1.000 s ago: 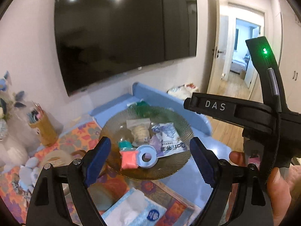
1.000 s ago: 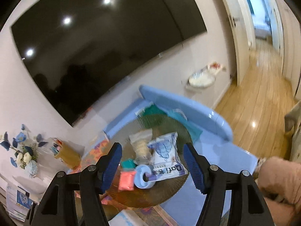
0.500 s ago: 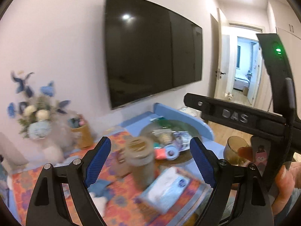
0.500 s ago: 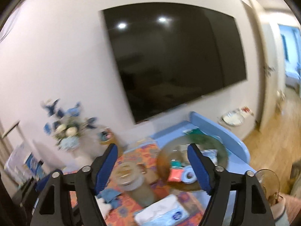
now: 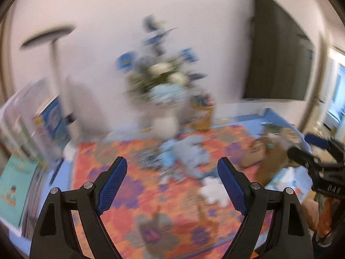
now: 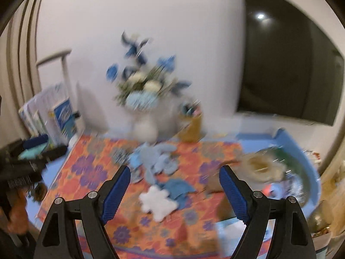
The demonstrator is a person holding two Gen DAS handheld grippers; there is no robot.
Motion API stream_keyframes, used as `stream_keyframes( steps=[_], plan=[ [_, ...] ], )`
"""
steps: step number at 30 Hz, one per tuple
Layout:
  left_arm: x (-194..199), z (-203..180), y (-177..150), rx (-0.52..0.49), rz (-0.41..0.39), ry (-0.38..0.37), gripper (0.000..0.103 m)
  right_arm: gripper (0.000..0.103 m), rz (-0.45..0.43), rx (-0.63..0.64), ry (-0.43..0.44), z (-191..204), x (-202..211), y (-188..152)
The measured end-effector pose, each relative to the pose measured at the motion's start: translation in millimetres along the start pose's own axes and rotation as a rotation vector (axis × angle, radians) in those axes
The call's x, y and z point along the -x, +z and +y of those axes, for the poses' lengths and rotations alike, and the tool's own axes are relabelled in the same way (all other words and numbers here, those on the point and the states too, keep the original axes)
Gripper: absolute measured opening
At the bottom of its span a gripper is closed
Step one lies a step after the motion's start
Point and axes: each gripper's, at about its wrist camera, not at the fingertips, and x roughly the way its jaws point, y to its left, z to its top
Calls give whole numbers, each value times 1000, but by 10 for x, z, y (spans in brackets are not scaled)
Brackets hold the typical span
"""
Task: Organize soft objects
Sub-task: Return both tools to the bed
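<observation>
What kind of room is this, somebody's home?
Most likely a living room in a home. A big dark TV hangs on the wall, a vase of flowers stands by it, and a flowered cloth covers the low table.

left tool (image 5: 172, 185): jaws wide, empty | right tool (image 6: 174, 191): jaws opening (nothing between), angled downward

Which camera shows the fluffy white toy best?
The right wrist view: the fluffy white toy lies whole on the flowery cloth between the open claw's fingers, blurred only slightly. In the left wrist view it is a smeared white patch beside one finger.
</observation>
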Motion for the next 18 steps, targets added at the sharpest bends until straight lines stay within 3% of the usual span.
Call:
stream_keyframes(
  steps=[4, 8, 13, 18],
  plan=[
    [-160, 554, -133, 82, 47, 70, 85, 83, 98, 33, 52, 258, -426, -110],
    [-520, 900, -296, 147, 135, 53, 85, 83, 212, 54, 90, 404, -851, -337],
    [-1037, 983, -427, 215, 231, -4, 85, 83, 331, 32, 115, 332, -1256, -682],
    [-1671, 835, -380, 218, 280, -50, 85, 83, 378, 13, 131, 207, -1511, -873]
  ],
)
